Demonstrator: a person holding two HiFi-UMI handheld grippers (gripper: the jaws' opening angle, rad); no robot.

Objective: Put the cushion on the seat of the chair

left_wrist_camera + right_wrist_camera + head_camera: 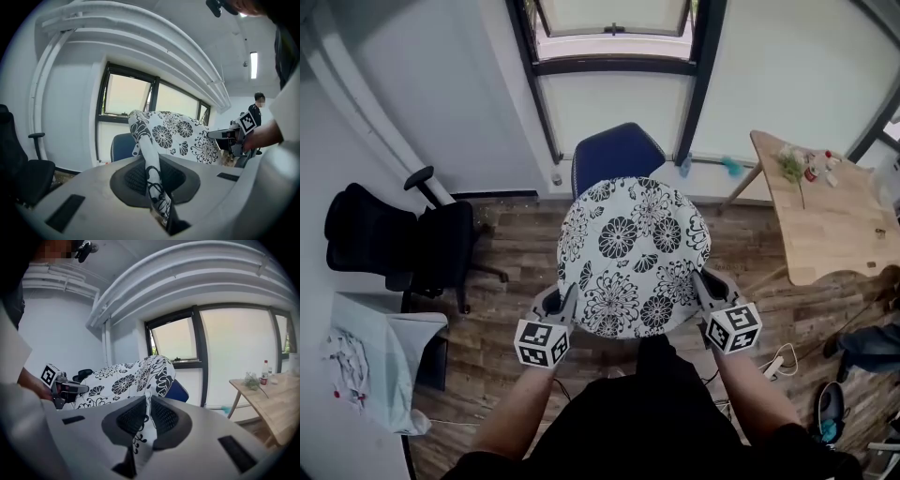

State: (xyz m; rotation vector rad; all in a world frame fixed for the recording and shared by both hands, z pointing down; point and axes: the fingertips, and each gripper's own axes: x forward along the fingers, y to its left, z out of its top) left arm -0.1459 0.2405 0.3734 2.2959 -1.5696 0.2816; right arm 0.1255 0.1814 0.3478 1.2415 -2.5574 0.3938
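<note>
Our left claw (151, 171) is clenched on the cushion (633, 255). Its two jaws stand nearly together, with the cushion's thin edge pinched between the ribbed pads. Our right claw (146, 411) grasps the opposite edge the same way, with the printed cloth squeezed between jaws that are almost closed. So we count two claws, both grasping, and one cushion, which is round and white with black flowers.

The cushion hangs between the two claws, the left claw at its left rim and the right claw at its right rim, printed face up toward us. In the head view it lies over the blue chair (617, 150), whose back shows just beyond the cushion's far edge. The seat is hidden beneath it, and we cannot tell whether cushion and seat touch.

Further out we count two chairs: the blue one, and one black chair (403, 246) with armrests, well apart to the left by the white wall. One wooden surface (830, 230) stands to the right, carrying a few small bottles (816, 167) and a green sprig (791, 169); the bottles are too small for us to count. A lower white surface (394, 328) at the near left holds one crumpled cloth (342, 361). Behind the blue chair is one window (614, 98) with dark frames, and the floor (511, 281) is wood planks.
</note>
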